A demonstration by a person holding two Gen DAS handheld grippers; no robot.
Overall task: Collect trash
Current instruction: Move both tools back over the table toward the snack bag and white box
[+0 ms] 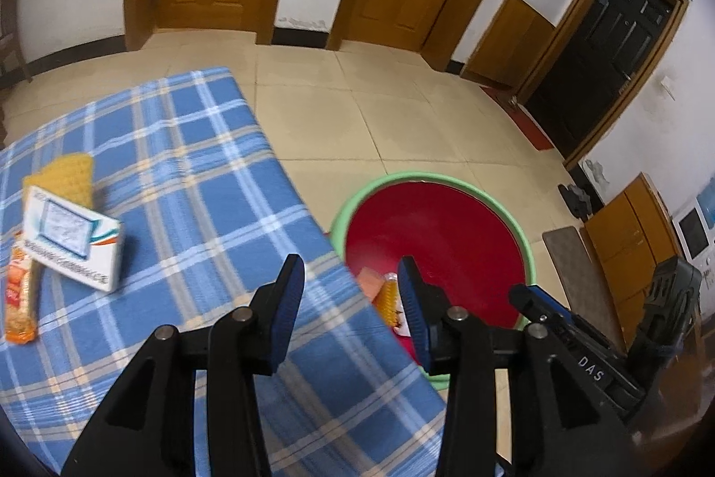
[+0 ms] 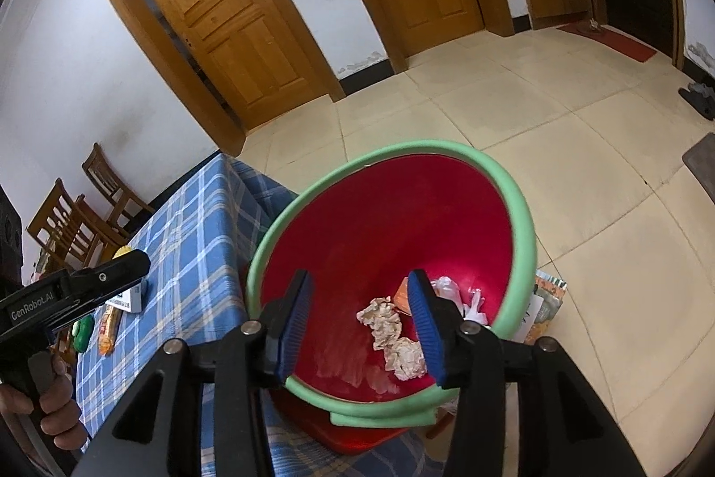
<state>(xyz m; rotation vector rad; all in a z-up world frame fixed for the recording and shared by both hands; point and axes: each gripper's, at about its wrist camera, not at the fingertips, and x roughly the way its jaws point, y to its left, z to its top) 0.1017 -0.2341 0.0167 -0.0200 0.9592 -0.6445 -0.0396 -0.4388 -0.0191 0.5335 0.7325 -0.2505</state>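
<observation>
Left gripper point(image 1: 351, 289): jaws apart, empty, above tablecloth point(image 1: 187, 173).
Right gripper point(image 2: 359, 307): jaws apart over bucket point(image 2: 520, 217) (crumpled paper point(image 2: 393, 331) at 6 o'clock).

Black tongs point(image 2: 359, 316), blue ribbed pads point(image 2: 423, 316), silver screws, "GenRobot.AI" lettering, bare-skinned hand point(image 2: 53, 401).

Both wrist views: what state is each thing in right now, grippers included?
Left gripper: open, empty, above the table edge.
Right gripper: open, empty, over the bucket.
Bucket: open-topped, holding trash.
Crumpled paper: lying in the bucket.
White box: on the tablecloth, closed.
Biscuit packet: lying flat beside the box.
Brown doors: shut.
</observation>
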